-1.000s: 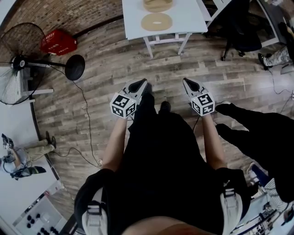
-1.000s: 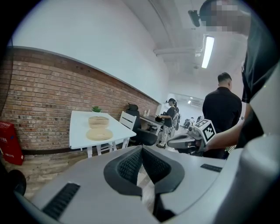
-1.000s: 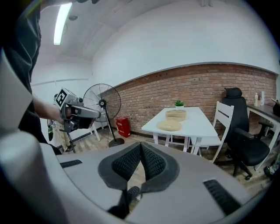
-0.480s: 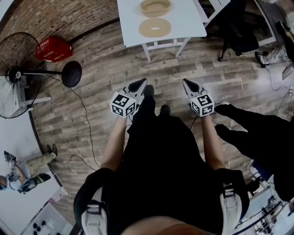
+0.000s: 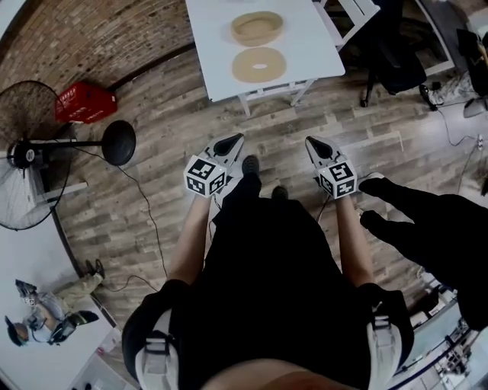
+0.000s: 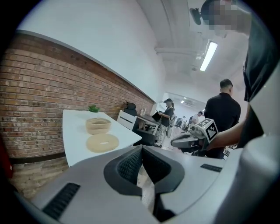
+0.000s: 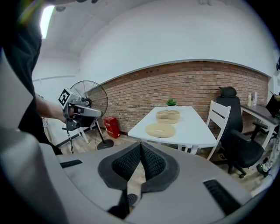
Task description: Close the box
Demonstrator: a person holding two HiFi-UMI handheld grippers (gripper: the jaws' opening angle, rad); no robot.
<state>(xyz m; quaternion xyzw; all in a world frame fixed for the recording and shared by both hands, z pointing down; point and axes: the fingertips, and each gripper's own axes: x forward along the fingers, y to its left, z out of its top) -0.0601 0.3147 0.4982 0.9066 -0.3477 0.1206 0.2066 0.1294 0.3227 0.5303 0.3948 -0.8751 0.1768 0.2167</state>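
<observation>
A round tan box [image 5: 257, 27] stands open on the white table [image 5: 213, 46], and its flat ring-shaped lid [image 5: 259, 64] lies beside it, nearer to me. Both grippers hang over the wooden floor, well short of the table. My left gripper [image 5: 238, 139] is shut and holds nothing. My right gripper [image 5: 311, 140] is also shut and empty. The left gripper view shows the box [image 6: 98, 125] and the lid [image 6: 102, 142] beyond its closed jaws. In the right gripper view the box [image 7: 168, 116] and lid [image 7: 160, 130] sit ahead on the table.
A standing fan [image 5: 30, 152] and a red crate [image 5: 84, 101] are at the left by the brick wall. A black office chair [image 5: 396, 53] and a white chair [image 5: 347, 15] stand right of the table. Another person's dark legs [image 5: 427, 228] are at my right.
The table with the box and lid has come further into the head view, closer to me. Both grippers stay shut at my sides.
</observation>
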